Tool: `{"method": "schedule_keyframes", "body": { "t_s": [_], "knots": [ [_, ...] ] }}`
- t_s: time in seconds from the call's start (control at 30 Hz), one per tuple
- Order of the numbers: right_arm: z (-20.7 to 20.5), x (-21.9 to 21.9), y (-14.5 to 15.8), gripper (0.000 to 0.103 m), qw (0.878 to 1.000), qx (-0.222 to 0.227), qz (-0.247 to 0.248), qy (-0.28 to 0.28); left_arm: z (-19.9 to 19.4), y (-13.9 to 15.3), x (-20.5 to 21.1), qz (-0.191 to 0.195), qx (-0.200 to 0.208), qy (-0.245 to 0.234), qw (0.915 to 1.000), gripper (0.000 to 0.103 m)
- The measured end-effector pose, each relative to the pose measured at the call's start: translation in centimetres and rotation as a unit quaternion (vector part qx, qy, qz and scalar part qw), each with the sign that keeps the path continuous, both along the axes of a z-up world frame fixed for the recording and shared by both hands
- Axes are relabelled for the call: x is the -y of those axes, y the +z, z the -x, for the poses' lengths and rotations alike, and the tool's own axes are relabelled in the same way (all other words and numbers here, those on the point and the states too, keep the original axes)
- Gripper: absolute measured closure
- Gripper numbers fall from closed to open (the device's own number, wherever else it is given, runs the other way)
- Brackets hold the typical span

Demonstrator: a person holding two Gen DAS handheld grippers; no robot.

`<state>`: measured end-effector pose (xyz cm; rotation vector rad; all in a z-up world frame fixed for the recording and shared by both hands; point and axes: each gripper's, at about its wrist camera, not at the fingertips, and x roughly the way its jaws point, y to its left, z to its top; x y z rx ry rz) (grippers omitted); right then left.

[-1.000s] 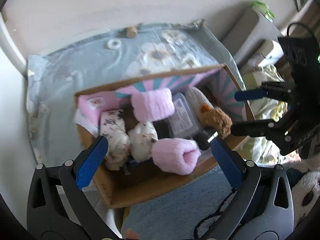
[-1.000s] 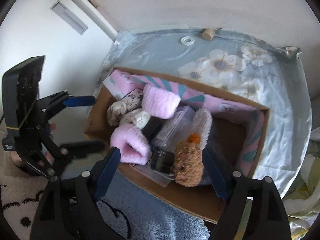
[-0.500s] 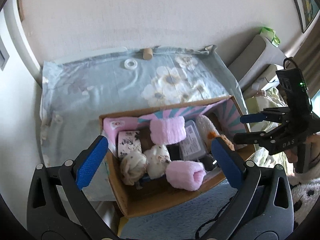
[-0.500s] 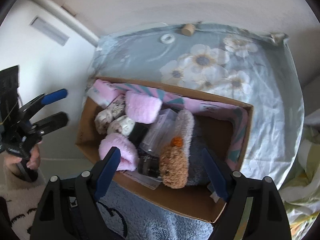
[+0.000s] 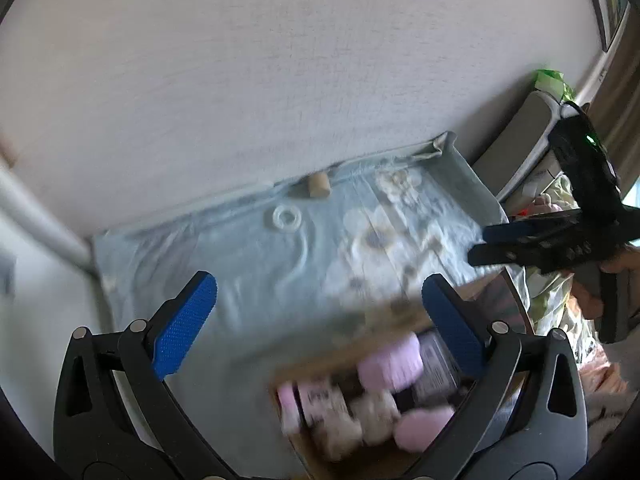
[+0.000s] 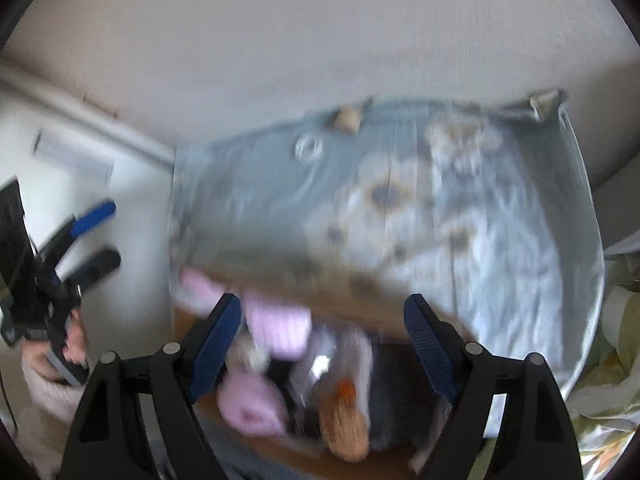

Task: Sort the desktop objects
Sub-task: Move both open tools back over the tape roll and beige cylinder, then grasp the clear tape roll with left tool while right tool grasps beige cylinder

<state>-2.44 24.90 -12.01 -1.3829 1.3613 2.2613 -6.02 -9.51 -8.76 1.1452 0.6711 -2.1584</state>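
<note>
The box [image 5: 360, 360] of odds and ends sits at the near edge of the worktop [image 5: 280, 264], blurred in both views. Its cardboard rim runs across the low part of each view, and inside it I can make out a pink roll [image 5: 390, 364], a second pink roll [image 6: 250, 404] nearer the front, a brown plush toy [image 6: 346, 436] with an orange spot, and some pale patterned bundles [image 5: 340, 420]; the rest is too smeared to name.

A pale blue cloth [image 6: 500, 240] printed with flowers covers the worktop. At its far edge, against the wall, a clear ring [image 5: 286, 218] lies just beside a cork [image 5: 318, 186], the cork being the farther of the two.

The left gripper [image 5: 320, 320] hangs over the near left part of the box with its blue pads spread wide and nothing between them. The right gripper [image 6: 322, 330] hovers over the box's middle, likewise wide and empty. Each one shows at the edge of the other's view, held in a hand, clear of the box.
</note>
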Motion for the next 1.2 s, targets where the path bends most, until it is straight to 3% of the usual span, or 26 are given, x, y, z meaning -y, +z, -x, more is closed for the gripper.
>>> {"method": "schedule_keyframes", "body": {
  "t_s": [0.13, 0.23, 0.37, 0.57, 0.77, 0.93, 1.0, 1.03, 1.1, 1.2],
  "knots": [
    [5.5, -3.6, -3.0, 0.023, 0.999, 0.013, -0.003, -0.040, 3.8, -4.8, 5.0, 0.003, 0.021, -0.026, 0.9994, 0.002],
    [9.3, -4.8, -6.2, 0.023, 0.997, 0.024, -0.030, -0.060, 5.9, -10.5, 8.0, -0.017, 0.037, -0.036, 0.9985, 0.021],
    [13.0, -5.5, -10.5, 0.023, 0.996, 0.039, -0.011, -0.085, 7.5, -15.5, 9.5, -0.003, 0.066, -0.063, 0.9958, 0.024],
    [15.8, -5.4, -12.4, 0.023, 0.993, 0.041, -0.037, -0.106, 8.0, -17.1, 9.8, 0.052, 0.055, -0.076, 0.9943, 0.024],
    [17.1, -4.3, -12.8, 0.023, 0.989, 0.052, -0.086, -0.108, 7.5, -18.0, 9.8, 0.060, 0.030, -0.077, 0.9948, 0.024],
    [18.0, -3.3, -12.5, 0.038, 0.985, 0.056, -0.130, -0.095, 7.3, -18.9, 10.0, 0.071, 0.027, -0.077, 0.9941, 0.029],
    [18.2, -3.0, -12.3, 0.049, 0.983, 0.060, -0.146, -0.093, 7.2, -19.6, 10.1, 0.068, 0.021, -0.079, 0.9943, 0.049],
    [18.3, -2.9, -12.3, 0.054, 0.982, 0.061, -0.152, -0.092, 7.2, -19.9, 10.1, 0.064, 0.018, -0.084, 0.9942, 0.053],
    [18.5, -2.7, -12.2, 0.073, 0.981, 0.062, -0.160, -0.087, 6.9, -20.0, 9.7, 0.083, 0.011, -0.095, 0.9920, 0.062],
    [18.5, -2.4, -12.1, 0.073, 0.981, 0.061, -0.163, -0.085, 6.6, -20.0, 9.5, 0.086, 0.003, -0.101, 0.9911, 0.064]
  ]
}}
